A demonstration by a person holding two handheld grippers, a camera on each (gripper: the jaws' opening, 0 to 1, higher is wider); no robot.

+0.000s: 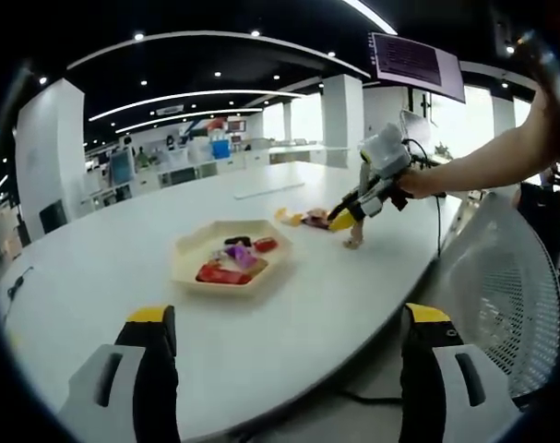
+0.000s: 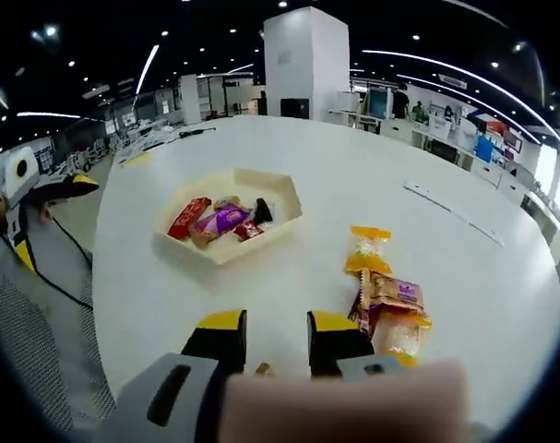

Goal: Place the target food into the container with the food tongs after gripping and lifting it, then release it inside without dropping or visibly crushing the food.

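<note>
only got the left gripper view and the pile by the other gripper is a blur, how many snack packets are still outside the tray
Observer: In the right gripper view, one orange packet lies alone on the table. A small stack of packets lies between it and the right gripper. I cannot count the stack.
Operator: is the stack touching the jaws
Observer: It lies close beside the jaw on that view's right. I cannot tell if they touch.
Operator: anything between those jaws
Observer: A small tan bit shows low in the narrow gap, but too little of it shows to name it.
</note>
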